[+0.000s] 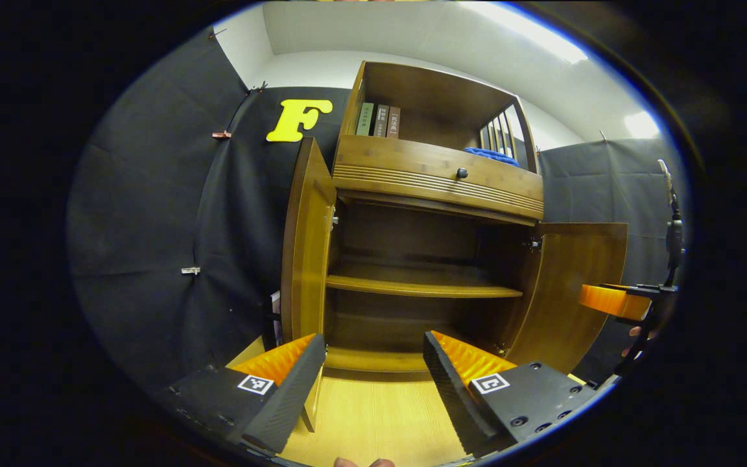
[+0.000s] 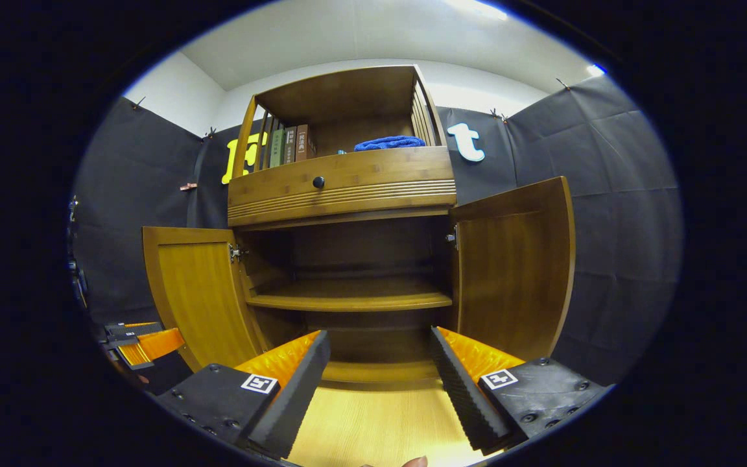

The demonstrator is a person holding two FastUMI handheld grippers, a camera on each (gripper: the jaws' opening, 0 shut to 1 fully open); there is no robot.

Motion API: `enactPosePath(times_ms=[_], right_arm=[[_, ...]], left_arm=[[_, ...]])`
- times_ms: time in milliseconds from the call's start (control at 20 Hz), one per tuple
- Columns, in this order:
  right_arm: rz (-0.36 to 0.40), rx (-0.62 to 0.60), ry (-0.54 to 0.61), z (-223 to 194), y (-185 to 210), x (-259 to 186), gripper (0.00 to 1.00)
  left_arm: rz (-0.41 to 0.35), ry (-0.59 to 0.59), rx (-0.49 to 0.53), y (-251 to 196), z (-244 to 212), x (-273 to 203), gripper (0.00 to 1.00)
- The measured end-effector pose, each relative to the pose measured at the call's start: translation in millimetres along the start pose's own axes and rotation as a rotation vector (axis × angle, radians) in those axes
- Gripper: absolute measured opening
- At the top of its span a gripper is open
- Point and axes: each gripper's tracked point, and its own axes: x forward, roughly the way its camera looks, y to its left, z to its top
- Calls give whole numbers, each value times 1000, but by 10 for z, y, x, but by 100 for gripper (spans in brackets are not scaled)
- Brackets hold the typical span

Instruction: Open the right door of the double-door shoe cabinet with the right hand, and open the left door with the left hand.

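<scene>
I see both doors swung wide: left door [image 1: 305, 246] ahead of my released left claw [image 1: 373, 363], right door [image 2: 516, 266] ahead-right of my released right claw [image 2: 380, 363].

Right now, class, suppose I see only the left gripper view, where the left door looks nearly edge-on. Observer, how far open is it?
Observer: In the right gripper view the left door shows its whole inner face, swung wide.
Operator: And the right gripper's jaws?
Observer: The right gripper has its jaws apart, with nothing between them.
Operator: Where is my gripper from there?
Observer: The left gripper sits low, beside that door's free edge.
</scene>
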Motion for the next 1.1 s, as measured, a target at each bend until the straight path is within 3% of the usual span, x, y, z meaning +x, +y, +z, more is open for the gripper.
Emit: enactPosePath(times_ms=[400, 1100], right_arm=[[-1, -13, 8, -55, 15, -54, 98], [-31, -30, 24, -111, -120, -141, 98]], left_arm=[[17, -1, 18, 23, 15, -12, 95], [-47, 2, 71, -254, 0, -19, 94]])
